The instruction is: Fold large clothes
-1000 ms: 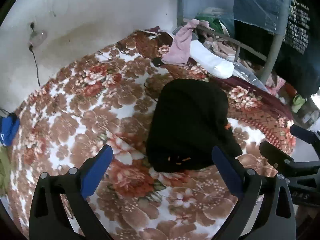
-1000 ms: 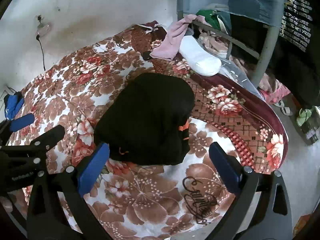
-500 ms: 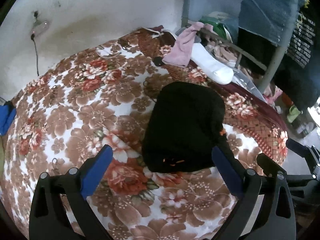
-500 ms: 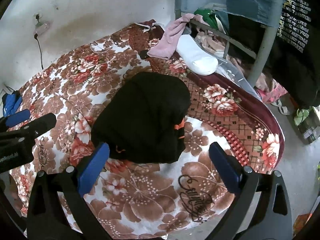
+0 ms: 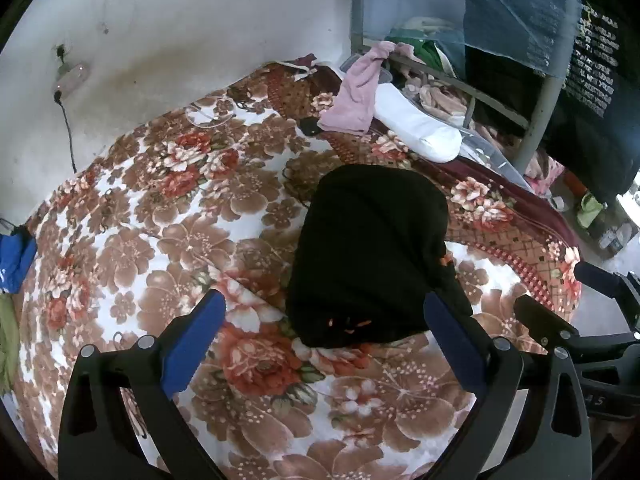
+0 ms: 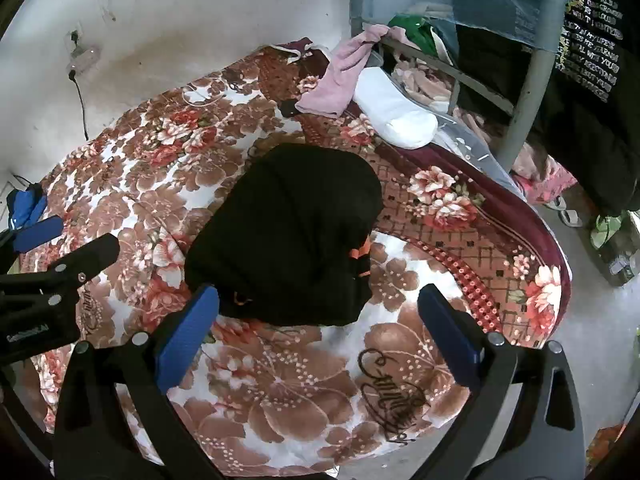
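A black garment [image 5: 370, 252] lies folded into a compact bundle on the floral blanket [image 5: 160, 220] of the bed; it also shows in the right wrist view [image 6: 288, 232]. Small orange marks show at its near edge. My left gripper [image 5: 324, 332] is open and empty, held above the bed just short of the bundle's near edge. My right gripper [image 6: 316, 320] is open and empty, also just short of the bundle. Each gripper shows at the side of the other's view, the right one [image 5: 568, 304] and the left one [image 6: 60, 244].
A pink cloth [image 5: 356, 96] and a white pillow-like roll [image 5: 416, 124] lie at the bed's far end by a grey metal rack [image 5: 540, 120] hung with dark clothes. A white wall with a socket and cord [image 5: 66, 92] is behind. Blue cloth [image 5: 14, 256] lies far left. Floor [image 6: 580, 340] at right.
Both grippers have drawn back and up slightly from the folded bundle, staying open. The garment has not moved.
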Action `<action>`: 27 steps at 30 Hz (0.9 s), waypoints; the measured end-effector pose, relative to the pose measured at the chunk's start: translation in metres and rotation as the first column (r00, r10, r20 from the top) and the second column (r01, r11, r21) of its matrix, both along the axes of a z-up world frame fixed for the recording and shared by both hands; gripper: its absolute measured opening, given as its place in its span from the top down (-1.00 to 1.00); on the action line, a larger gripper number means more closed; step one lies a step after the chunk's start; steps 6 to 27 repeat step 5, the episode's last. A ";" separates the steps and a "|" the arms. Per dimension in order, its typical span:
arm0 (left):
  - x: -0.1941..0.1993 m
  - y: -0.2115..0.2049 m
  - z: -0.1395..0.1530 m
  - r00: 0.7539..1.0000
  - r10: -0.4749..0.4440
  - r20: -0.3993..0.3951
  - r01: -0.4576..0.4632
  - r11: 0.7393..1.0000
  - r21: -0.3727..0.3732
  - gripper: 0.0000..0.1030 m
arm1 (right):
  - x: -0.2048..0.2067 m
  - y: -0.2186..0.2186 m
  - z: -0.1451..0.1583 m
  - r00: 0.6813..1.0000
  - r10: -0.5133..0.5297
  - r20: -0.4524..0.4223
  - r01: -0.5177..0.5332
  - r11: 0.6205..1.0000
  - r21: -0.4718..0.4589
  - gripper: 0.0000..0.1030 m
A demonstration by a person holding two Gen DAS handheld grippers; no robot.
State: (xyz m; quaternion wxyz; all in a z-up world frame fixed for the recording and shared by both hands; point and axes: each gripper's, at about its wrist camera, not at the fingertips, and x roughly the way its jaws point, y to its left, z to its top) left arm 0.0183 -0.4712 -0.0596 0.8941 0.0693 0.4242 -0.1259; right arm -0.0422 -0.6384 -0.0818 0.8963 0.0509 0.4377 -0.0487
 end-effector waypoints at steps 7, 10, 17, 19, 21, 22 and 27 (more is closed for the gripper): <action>0.000 0.002 0.001 1.000 0.003 -0.010 -0.003 1.000 -0.009 -0.90 | -0.001 0.002 0.001 1.000 -0.001 -0.007 0.001 1.000 0.003 -0.91; 0.000 0.002 0.001 1.000 0.003 -0.010 -0.003 1.000 -0.009 -0.90 | -0.001 0.002 0.001 1.000 -0.001 -0.007 0.001 1.000 0.003 -0.91; 0.000 0.002 0.001 1.000 0.003 -0.010 -0.003 1.000 -0.009 -0.90 | -0.001 0.002 0.001 1.000 -0.001 -0.007 0.001 1.000 0.003 -0.91; 0.000 0.002 0.001 1.000 0.003 -0.010 -0.003 1.000 -0.009 -0.90 | -0.001 0.002 0.001 1.000 -0.001 -0.007 0.001 1.000 0.003 -0.91; 0.000 0.002 0.001 1.000 0.003 -0.010 -0.003 1.000 -0.009 -0.90 | -0.001 0.002 0.001 1.000 -0.001 -0.007 0.001 1.000 0.003 -0.91; 0.000 0.002 0.001 1.000 0.003 -0.010 -0.003 1.000 -0.009 -0.90 | -0.001 0.002 0.001 1.000 -0.001 -0.007 0.001 1.000 0.003 -0.91; 0.000 0.002 0.001 1.000 0.003 -0.010 -0.003 1.000 -0.009 -0.90 | -0.001 0.002 0.001 1.000 -0.001 -0.007 0.001 1.000 0.003 -0.91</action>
